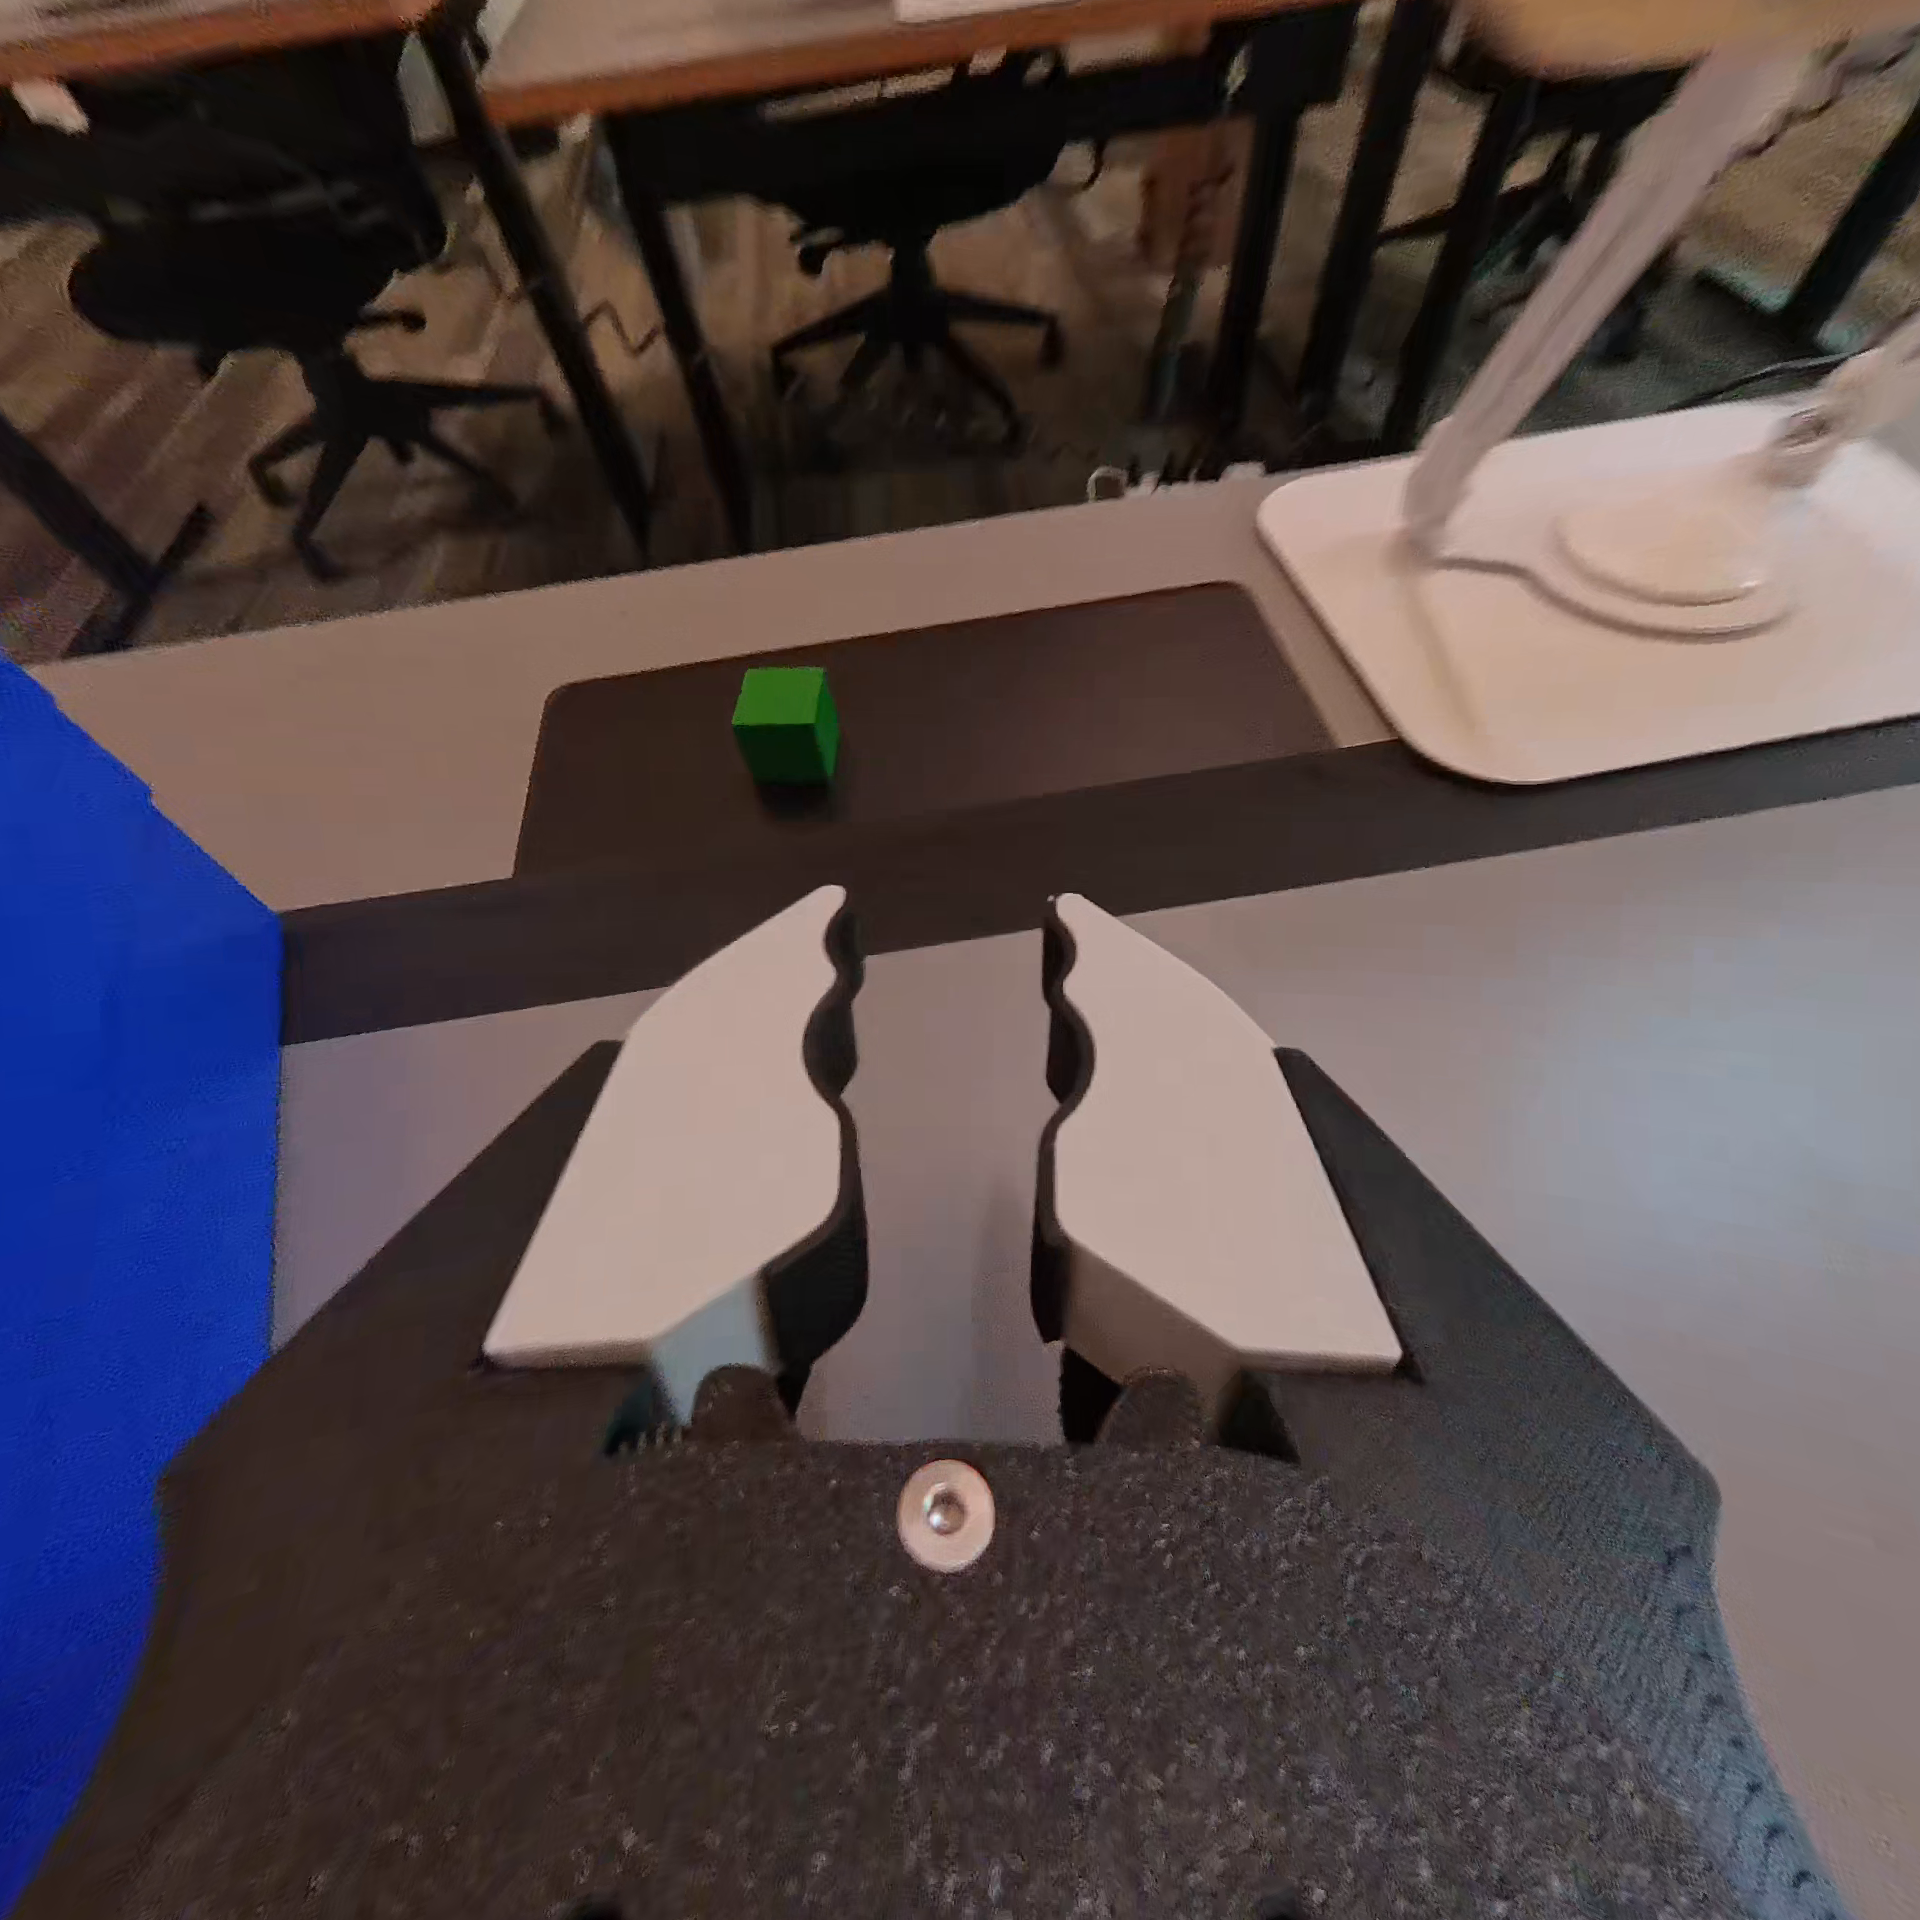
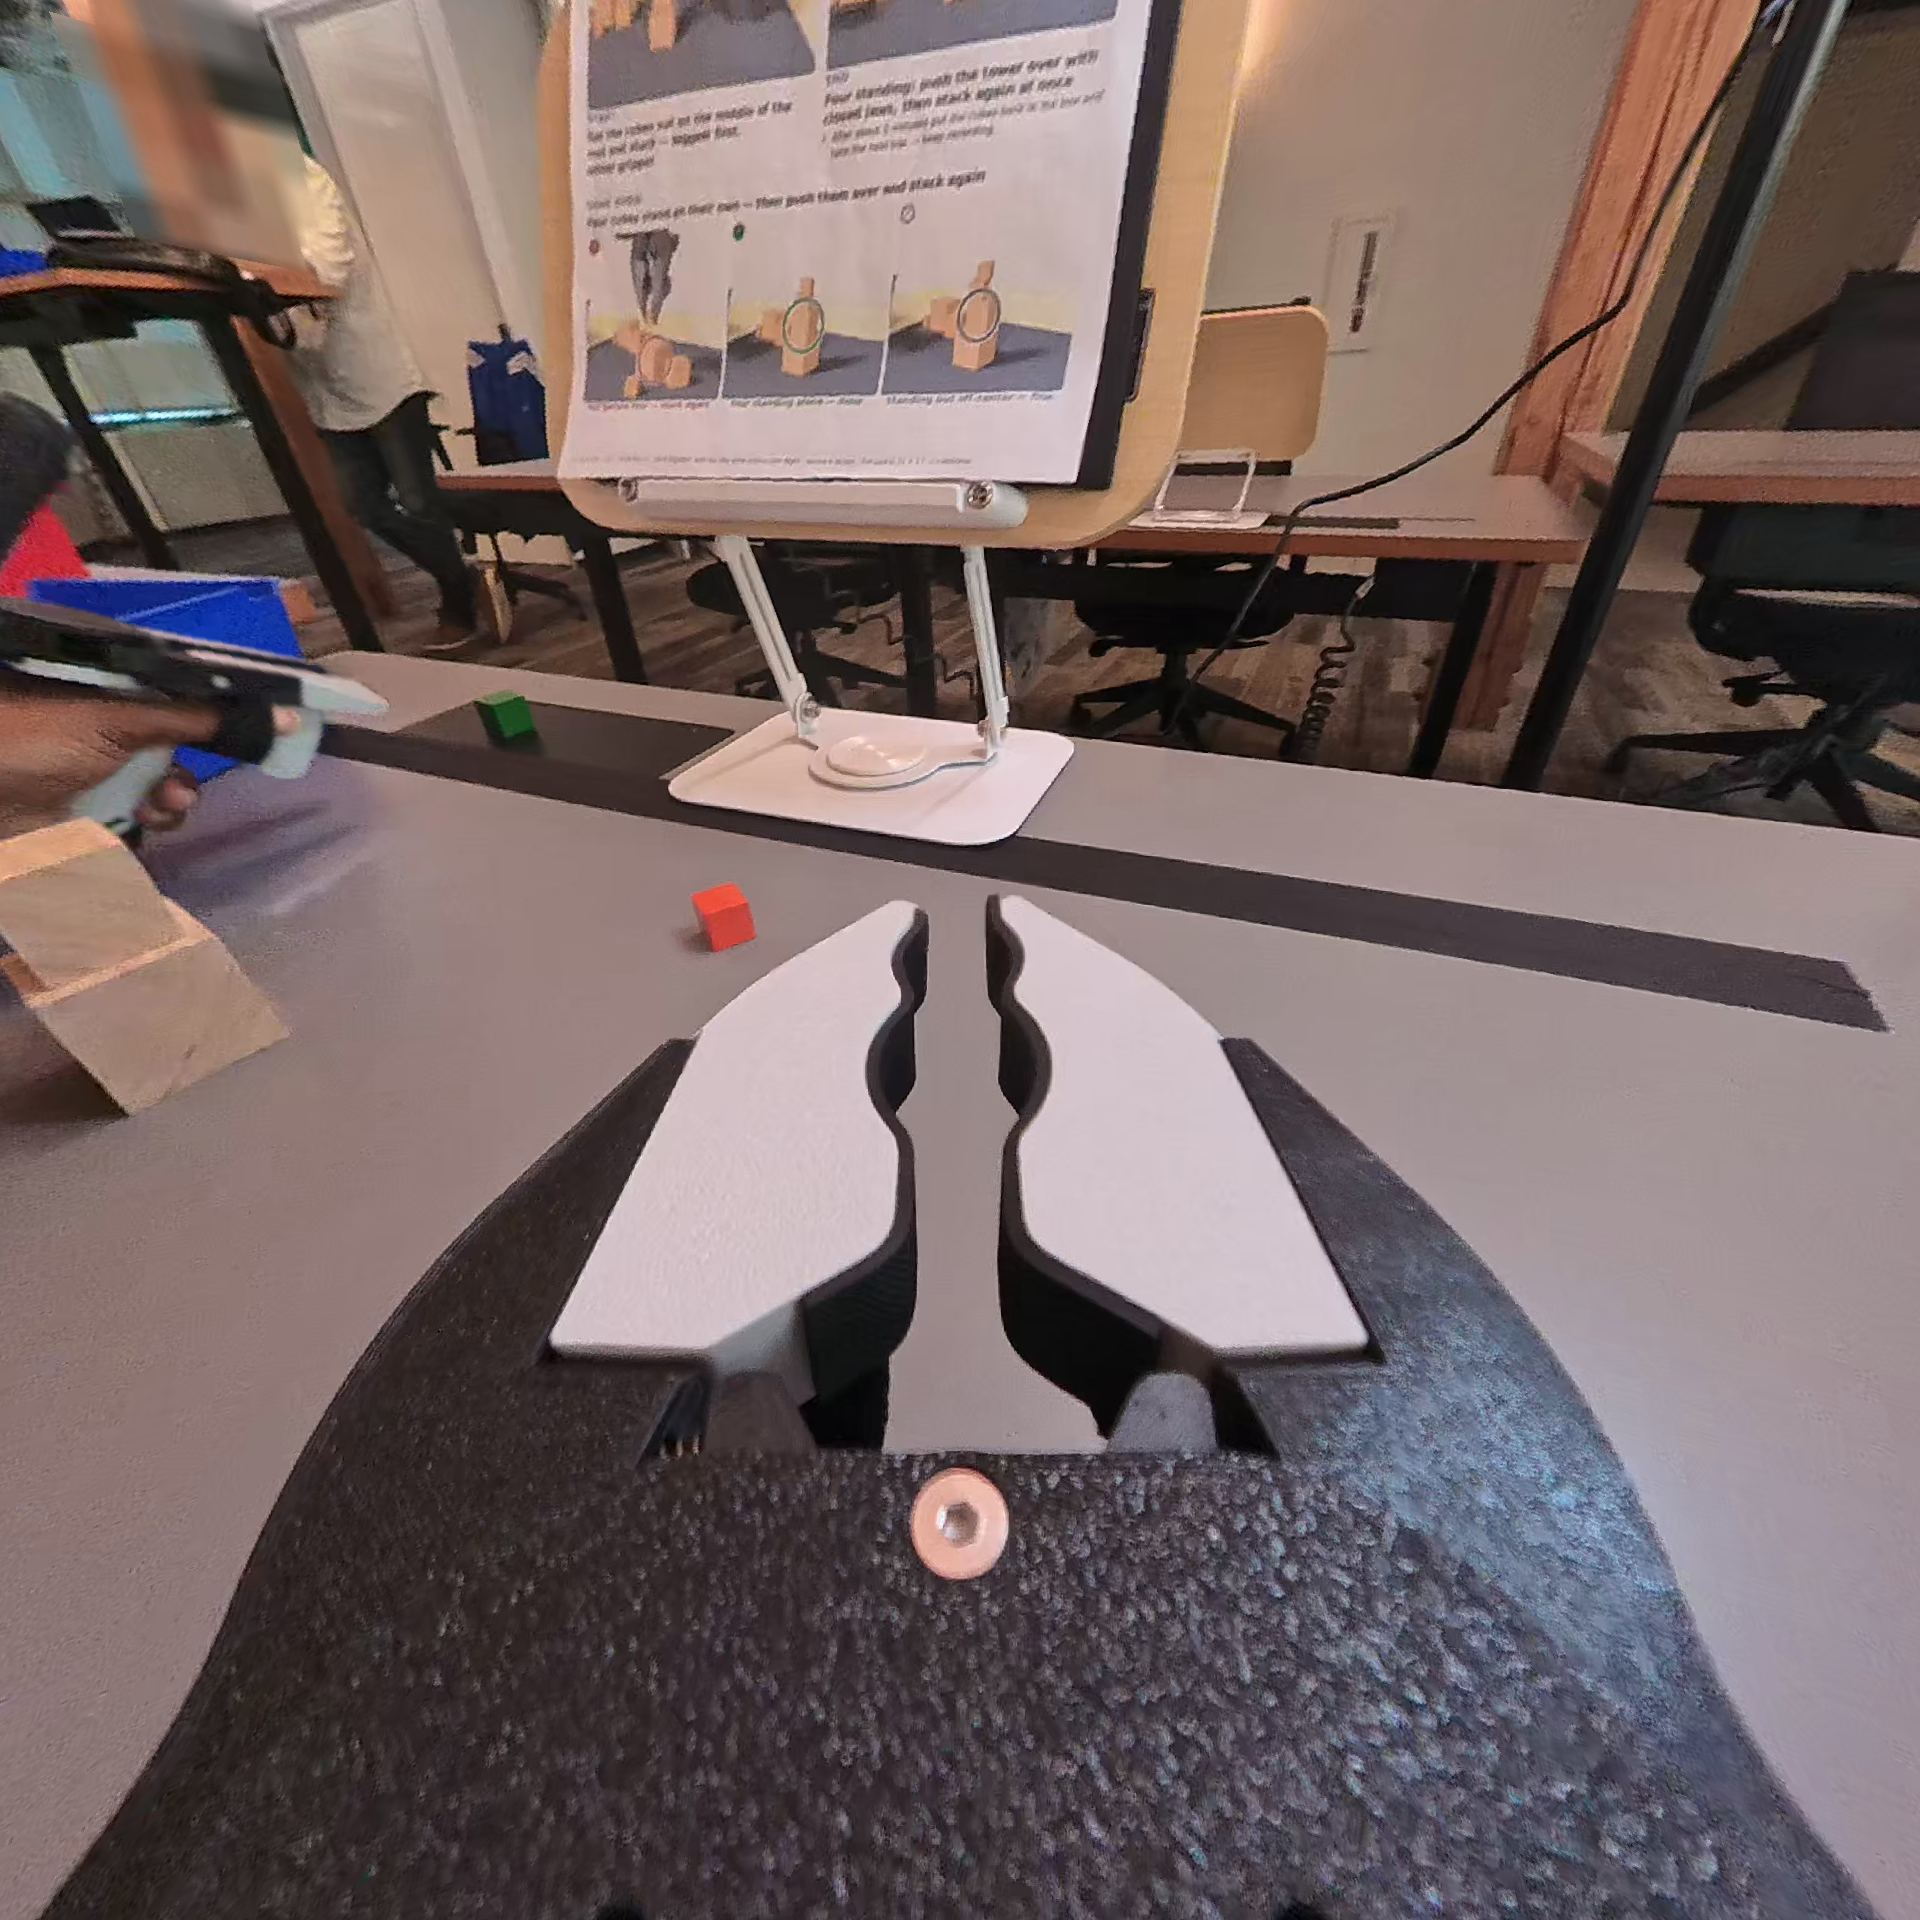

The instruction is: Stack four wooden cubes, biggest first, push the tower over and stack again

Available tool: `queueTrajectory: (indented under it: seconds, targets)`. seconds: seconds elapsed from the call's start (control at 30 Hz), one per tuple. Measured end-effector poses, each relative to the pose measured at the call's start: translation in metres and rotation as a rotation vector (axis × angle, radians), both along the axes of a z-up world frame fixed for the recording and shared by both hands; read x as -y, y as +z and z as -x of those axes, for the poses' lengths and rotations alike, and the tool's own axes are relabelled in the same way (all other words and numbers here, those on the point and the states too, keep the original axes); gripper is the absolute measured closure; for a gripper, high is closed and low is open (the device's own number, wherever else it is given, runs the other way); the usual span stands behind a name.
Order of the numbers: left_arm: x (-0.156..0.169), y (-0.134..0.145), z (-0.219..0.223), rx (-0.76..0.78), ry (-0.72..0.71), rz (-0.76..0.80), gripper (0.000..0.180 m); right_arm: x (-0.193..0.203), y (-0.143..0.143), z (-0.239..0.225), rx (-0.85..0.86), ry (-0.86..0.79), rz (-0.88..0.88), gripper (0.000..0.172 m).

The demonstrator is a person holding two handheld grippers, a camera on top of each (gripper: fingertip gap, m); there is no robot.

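Fingers on the left gripper (image 1: 948, 904) were spread with nothing between them, green cube (image 1: 787, 724) ahead on the dark mat (image 1: 1039, 707). Right gripper (image 2: 956, 909) sat slightly parted, bare too, red cube (image 2: 723, 915) just beside its left tip.

We look forward along each gripper's fingers, low over the grey table (image 2: 1455, 1143); both views share the green cube (image 1: 785, 724) and white stand base (image 2: 873, 774).

Blue bin (image 1: 125, 1039) cut by left edge; chairs (image 1: 312, 291) blurred.
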State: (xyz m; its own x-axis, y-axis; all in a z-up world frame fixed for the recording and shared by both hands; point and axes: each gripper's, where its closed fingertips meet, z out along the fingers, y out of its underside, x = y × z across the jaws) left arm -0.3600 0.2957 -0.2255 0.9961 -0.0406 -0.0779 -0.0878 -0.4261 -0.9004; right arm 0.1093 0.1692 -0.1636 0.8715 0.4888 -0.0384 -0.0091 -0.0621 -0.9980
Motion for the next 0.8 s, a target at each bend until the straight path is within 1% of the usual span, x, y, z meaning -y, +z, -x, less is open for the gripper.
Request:
queueTrajectory:
  seconds: [0.07,0.17,0.23,0.33,0.4,0.47,0.5,0.53,0.57,0.7,0.8]
  targets:
    - [-0.023,-0.015,0.014,-0.025,0.056,0.052,0.136,0.000,0.004,-0.005,-0.006,-0.020,-0.019,0.161]
    - [-0.054,-0.032,0.029,-0.069,0.095,0.126,0.124,-0.002,0.008,-0.011,-0.015,-0.040,-0.034,0.161]
    - [-0.071,-0.038,0.036,-0.084,0.106,0.155,0.123,-0.003,0.007,-0.013,-0.020,-0.045,-0.032,0.161]
    - [-0.091,-0.050,0.044,-0.037,0.130,0.210,0.118,-0.005,0.008,-0.017,-0.027,-0.062,-0.035,0.161]
    - [-0.101,-0.054,0.050,-0.019,0.148,0.213,0.120,-0.005,0.010,-0.021,-0.032,-0.074,-0.046,0.163]
    - [-0.107,-0.060,0.051,-0.018,0.134,0.234,0.125,-0.005,0.011,-0.023,-0.042,-0.077,-0.057,0.168]
    - [-0.109,-0.059,0.052,-0.022,0.135,0.235,0.133,-0.005,0.011,-0.023,-0.044,-0.071,-0.058,0.172]
    - [-0.111,-0.057,0.055,-0.045,0.138,0.220,0.146,-0.006,0.010,-0.023,-0.044,-0.069,-0.055,0.171]
    - [-0.112,-0.054,0.057,-0.069,0.137,0.205,0.152,-0.006,0.009,-0.023,-0.041,-0.067,-0.050,0.172]
    - [-0.108,-0.045,0.054,-0.086,0.105,0.155,0.153,-0.007,0.007,-0.022,-0.034,-0.060,-0.043,0.172]
    - [-0.094,-0.023,0.041,-0.065,0.040,0.089,0.153,-0.006,0.009,-0.022,-0.037,-0.057,-0.046,0.172]
